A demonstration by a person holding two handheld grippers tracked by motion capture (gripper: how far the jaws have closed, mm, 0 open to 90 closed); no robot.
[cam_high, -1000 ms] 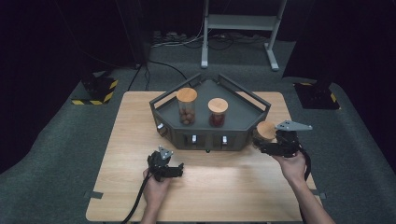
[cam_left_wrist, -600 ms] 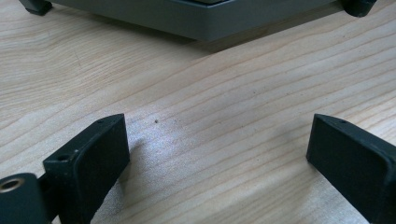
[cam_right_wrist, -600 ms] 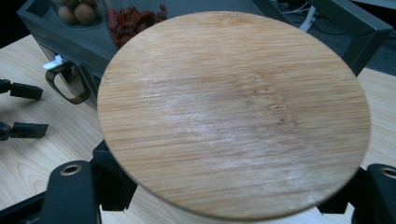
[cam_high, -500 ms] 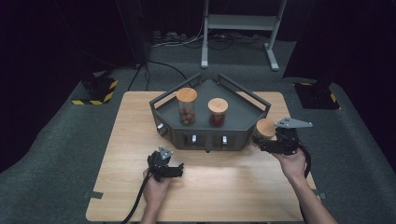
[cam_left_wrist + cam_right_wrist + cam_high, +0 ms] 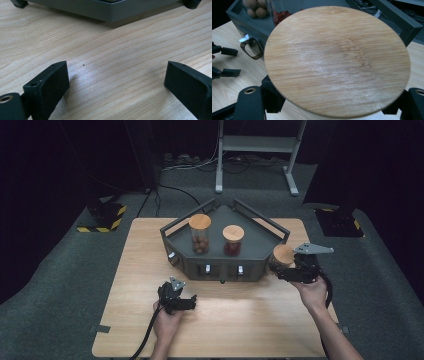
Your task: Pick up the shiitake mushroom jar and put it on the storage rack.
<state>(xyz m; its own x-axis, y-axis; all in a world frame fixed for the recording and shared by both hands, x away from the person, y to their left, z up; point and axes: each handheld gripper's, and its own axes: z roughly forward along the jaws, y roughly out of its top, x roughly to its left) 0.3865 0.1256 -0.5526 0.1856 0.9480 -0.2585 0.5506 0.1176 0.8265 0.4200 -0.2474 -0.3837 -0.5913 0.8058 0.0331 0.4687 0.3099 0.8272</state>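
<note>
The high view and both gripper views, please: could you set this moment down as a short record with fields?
surface: wooden table
rack: dark grey angular tray at the table's far middle
in rack: jar of brown balls; jar of red pieces
third jar: wooden-lidded jar, beside the tray's right end
left gripper: jaws apart, nothing between, over bare table
right gripper: jaws either side of the third jar

Tray (image 5: 260, 242) sits at the table's (image 5: 130, 285) far centre; two lidded jars stand in it, one (image 5: 200, 234) left of the other (image 5: 233, 240). A third jar (image 5: 281, 258) is just beside the tray's right front corner, between the right gripper's (image 5: 280, 271) jaws. Left gripper (image 5: 190, 301) lies near the table's front, before the tray's left half, well apart from it, jaws spread over bare wood.
</note>
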